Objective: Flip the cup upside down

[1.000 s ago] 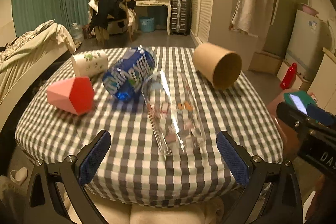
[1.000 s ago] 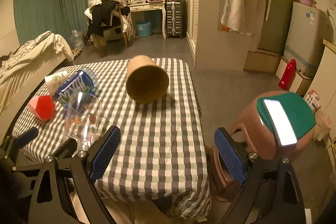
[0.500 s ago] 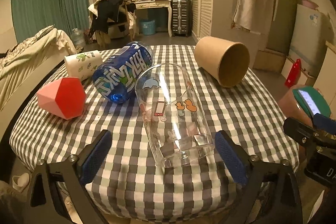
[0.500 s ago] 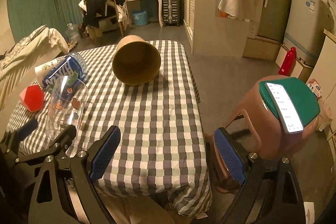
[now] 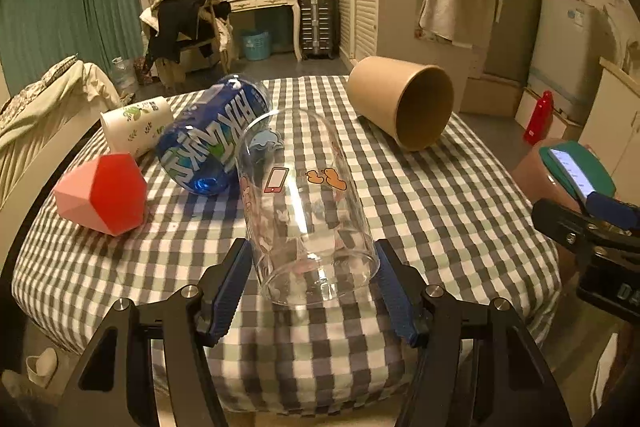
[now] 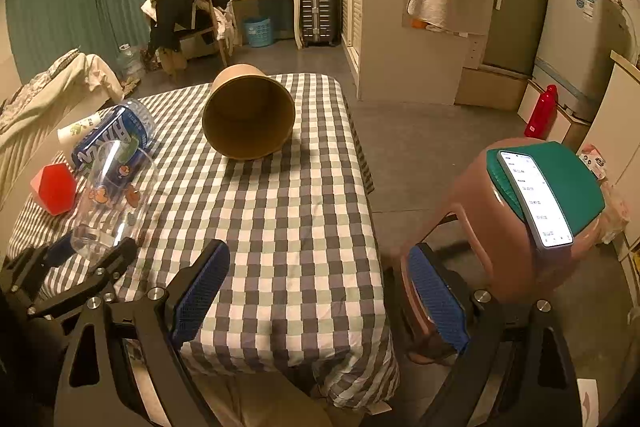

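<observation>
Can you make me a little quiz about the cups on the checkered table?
1. True or false: the clear glass cup stands upright.
2. What sits on each side of its base? A) the left gripper fingers B) two red blocks C) nothing
3. Fill in: the brown paper cup lies on its ____.

Key: 1 false, it lies on its side. 2 A. 3 side.

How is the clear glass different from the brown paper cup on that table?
The glass is see-through with cartoon prints; the paper cup is plain brown and opaque. The glass sits between the left tongs; the paper cup lies alone, farther back. Both lie on their sides on the checked tablecloth.
</observation>
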Tool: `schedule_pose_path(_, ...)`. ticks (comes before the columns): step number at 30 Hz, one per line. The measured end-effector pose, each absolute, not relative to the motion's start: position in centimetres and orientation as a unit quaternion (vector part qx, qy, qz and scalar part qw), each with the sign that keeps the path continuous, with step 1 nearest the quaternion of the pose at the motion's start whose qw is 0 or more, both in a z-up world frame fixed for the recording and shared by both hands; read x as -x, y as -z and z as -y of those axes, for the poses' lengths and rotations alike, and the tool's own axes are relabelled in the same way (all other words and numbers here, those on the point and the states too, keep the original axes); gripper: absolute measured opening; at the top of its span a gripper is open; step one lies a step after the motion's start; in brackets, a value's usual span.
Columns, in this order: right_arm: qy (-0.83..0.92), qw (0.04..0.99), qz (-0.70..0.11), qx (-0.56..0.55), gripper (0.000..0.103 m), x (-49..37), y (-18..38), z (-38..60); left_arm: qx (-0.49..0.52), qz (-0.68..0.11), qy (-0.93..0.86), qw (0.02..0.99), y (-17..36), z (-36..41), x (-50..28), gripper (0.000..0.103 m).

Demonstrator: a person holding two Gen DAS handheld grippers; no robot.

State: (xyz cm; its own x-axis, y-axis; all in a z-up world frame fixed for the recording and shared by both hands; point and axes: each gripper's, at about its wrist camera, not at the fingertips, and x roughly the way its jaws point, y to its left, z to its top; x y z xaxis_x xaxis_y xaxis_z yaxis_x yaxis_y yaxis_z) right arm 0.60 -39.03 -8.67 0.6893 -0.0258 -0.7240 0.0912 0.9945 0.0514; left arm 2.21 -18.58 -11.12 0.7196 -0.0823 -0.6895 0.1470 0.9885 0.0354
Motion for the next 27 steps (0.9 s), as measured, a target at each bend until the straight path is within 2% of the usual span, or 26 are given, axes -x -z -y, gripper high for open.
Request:
schedule_pose_path(10,0.031,0.919,-0.39,-0.049,0.091,-0.4,8.6,39.0,-0.071,-0.377,0.1,0.918,7.4,17.7,-2.3,0.063)
schedule_pose_path(18,0.028,0.917,-0.393,-0.057,0.091,-0.5,9.0,38.7,-0.071,-0.405,0.114,0.905,6.3,16.8,-3.5,0.063)
schedule_pose_path(27,0.032,0.916,-0.395,-0.066,0.091,-0.8,9.3,39.1,-0.094,-0.399,0.118,0.904,6.1,17.4,-4.9,0.063)
